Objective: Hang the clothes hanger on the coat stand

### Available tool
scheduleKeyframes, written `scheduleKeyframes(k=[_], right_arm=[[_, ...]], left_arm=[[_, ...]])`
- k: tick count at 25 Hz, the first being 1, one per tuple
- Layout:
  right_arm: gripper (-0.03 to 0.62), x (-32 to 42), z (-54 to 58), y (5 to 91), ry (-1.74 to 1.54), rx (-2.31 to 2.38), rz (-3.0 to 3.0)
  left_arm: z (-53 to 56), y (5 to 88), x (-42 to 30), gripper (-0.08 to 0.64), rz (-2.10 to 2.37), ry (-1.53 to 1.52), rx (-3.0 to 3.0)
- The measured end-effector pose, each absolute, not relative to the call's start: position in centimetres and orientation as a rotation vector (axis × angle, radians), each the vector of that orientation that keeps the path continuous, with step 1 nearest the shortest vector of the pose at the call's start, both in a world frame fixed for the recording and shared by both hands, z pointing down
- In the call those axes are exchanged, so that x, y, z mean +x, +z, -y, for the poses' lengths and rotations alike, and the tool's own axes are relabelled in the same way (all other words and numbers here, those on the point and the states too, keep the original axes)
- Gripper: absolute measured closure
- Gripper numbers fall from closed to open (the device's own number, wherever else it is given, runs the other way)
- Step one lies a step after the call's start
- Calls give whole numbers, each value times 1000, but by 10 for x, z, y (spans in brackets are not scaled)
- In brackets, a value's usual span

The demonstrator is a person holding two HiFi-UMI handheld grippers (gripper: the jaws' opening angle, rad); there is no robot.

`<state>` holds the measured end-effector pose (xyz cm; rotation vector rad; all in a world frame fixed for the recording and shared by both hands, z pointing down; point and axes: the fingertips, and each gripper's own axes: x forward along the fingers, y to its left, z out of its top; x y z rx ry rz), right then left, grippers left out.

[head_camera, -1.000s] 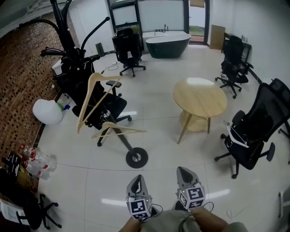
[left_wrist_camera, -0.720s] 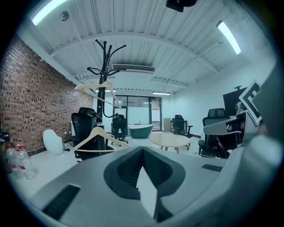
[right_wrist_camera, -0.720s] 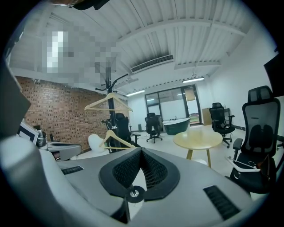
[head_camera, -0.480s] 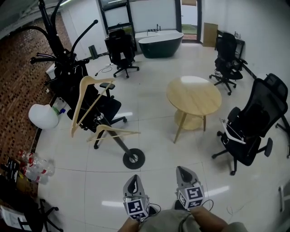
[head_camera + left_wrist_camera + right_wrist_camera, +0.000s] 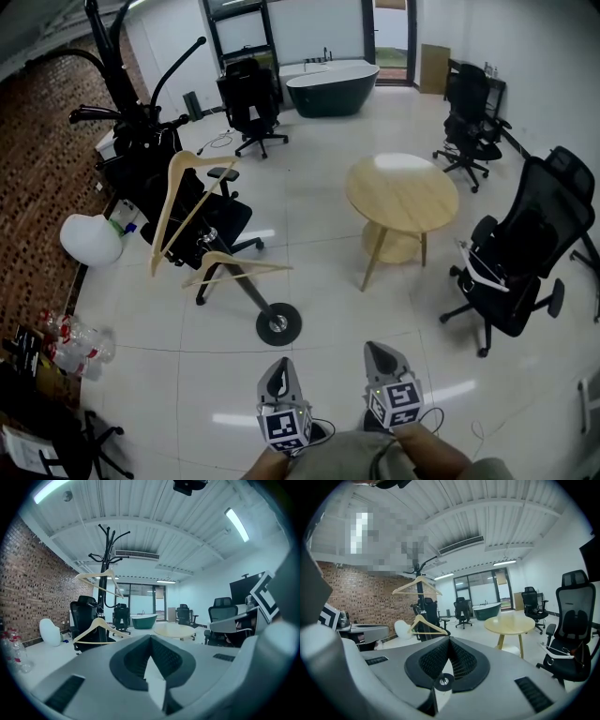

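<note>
A black coat stand rises from a round base on the floor at the left. Two wooden hangers hang on it, an upper one and a lower one. Both hangers also show in the left gripper view, upper hanger and lower hanger, and in the right gripper view, upper hanger and lower hanger. My left gripper and right gripper are held low and close to my body, well short of the stand. Both are shut with nothing between their jaws.
A round wooden table stands right of the stand. Black office chairs are at the right, behind the stand and at the back. A dark tub sits far back. A brick wall, a white lamp-like object and bottles line the left.
The head view has shifted a little, so the room sits slightly differently in frame. Both grippers stay shut in the same low place and the hangers stay on the stand.
</note>
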<state>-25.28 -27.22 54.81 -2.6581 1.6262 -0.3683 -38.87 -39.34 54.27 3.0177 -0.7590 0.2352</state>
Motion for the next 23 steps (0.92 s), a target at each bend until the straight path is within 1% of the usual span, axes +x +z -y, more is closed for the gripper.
scheduleKeyframes(k=[23], right_arm=[[609, -241, 271, 551, -385, -2675, -1594]], left_arm=[[391, 542, -382, 549, 728, 242, 3026]])
